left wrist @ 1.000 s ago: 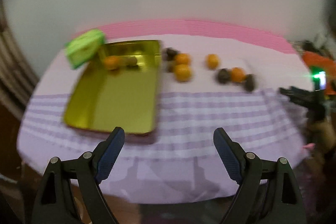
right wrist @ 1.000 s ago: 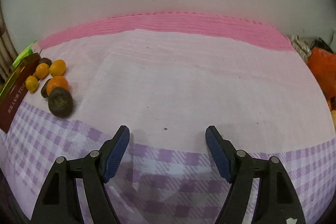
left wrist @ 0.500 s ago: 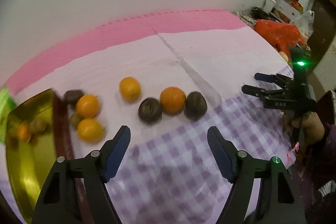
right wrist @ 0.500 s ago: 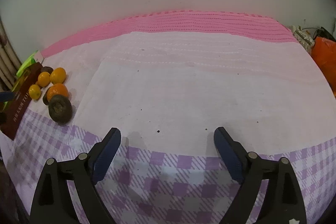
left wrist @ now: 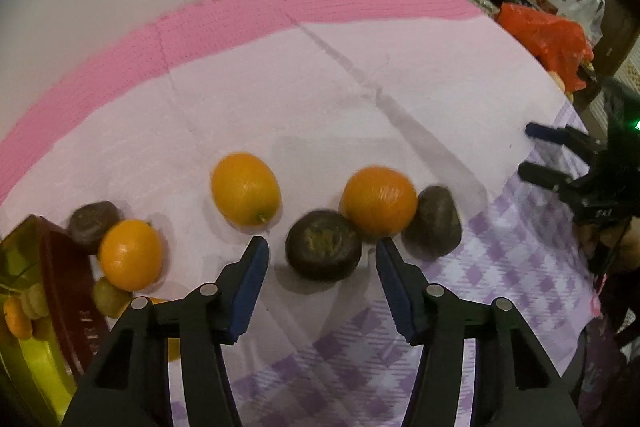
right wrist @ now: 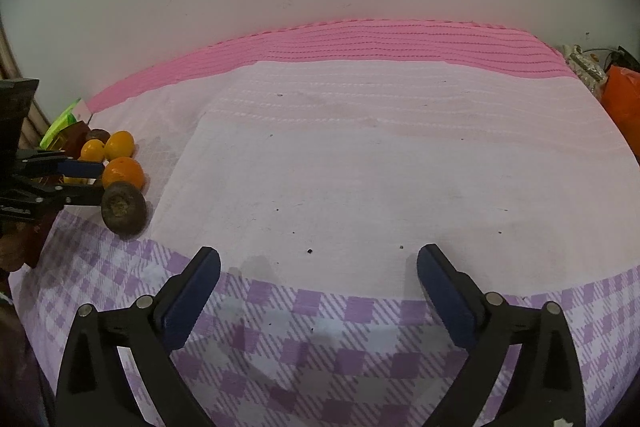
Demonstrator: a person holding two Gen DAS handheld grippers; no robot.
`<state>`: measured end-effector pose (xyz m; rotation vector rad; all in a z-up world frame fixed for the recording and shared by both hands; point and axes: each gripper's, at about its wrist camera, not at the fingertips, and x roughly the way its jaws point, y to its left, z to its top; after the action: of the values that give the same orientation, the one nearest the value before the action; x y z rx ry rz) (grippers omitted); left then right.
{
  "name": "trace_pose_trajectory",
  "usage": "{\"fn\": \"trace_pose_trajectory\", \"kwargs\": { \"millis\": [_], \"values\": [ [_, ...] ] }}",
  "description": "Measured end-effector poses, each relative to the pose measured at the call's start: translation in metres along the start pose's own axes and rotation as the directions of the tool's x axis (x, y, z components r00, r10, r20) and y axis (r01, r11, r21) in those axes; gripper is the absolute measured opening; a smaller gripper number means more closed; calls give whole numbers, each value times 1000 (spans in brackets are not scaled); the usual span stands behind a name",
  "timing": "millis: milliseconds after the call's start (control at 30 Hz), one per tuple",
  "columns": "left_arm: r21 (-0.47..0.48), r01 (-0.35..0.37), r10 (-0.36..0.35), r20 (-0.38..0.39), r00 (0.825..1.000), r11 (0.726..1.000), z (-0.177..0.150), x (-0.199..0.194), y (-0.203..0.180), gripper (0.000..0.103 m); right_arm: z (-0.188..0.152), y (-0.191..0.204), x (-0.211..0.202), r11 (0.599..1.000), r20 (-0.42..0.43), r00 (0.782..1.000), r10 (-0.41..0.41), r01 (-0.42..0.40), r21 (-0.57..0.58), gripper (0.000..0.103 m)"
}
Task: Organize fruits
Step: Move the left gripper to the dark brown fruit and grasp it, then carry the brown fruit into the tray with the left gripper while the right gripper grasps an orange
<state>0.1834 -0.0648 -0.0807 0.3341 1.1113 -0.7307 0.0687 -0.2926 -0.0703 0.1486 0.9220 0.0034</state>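
The left gripper (left wrist: pixel 320 247) hangs over a dark fruit (left wrist: pixel 323 251) lying on the tablecloth (left wrist: pixel 360 99), its jaws closing with the fruit between them but the pads not yet pressing on it. An orange (left wrist: pixel 379 199) touches that dark fruit on its far right side, and a second dark fruit (left wrist: pixel 433 223) sits just beyond. To do this well, the pads should come down low on either flank of the dark fruit, so that the right pad slips between it and the orange without nudging the orange away. A gentle squeeze seems wise, since the skin looks wrinkled and soft. The gold tin (left wrist: pixel 28 359) at the far left, with small fruit already inside, looks like the place to carry it.

The right gripper (right wrist: pixel 318 267) waits over bare cloth, jaws opening wide and holding nothing.

A second ago the left gripper looked across the whole tin from farther off with wider jaws; now it is down close among the fruit.
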Motion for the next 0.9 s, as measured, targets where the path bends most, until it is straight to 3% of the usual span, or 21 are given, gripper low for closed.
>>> {"fn": "trace_pose_trajectory", "kwargs": {
  "millis": [33,133,300,433,633,767,900],
  "values": [
    [20,-12,11,20,1000,1000,-1,1,-2,41,0,1,0,1000,-2,1000,-2,2,-3,99],
    [37,-28,26,35,999,999,-4,1,-6,38,0,3,2,1000,-10,1000,-13,13,-16,101],
    [-54,-61,66,85,994,997,-18,-12,-11,38,-1,4,3,1000,-12,1000,-18,17,-20,102],
    [-168,-80,104,138,985,982,-38,-43,-18,38,0,4,3,1000,-12,1000,-19,18,-20,102],
    [-250,-93,142,187,972,964,-64,-84,-37,38,1,2,-1,1000,6,1000,-5,5,-6,101],
    [-304,-82,152,214,965,949,-82,-112,-39,38,0,5,-10,1000,53,998,27,-26,-8,101],
    [-330,-101,182,226,957,939,-94,-133,-38,38,13,26,-15,988,58,987,152,-150,-28,96]
  ]
}}
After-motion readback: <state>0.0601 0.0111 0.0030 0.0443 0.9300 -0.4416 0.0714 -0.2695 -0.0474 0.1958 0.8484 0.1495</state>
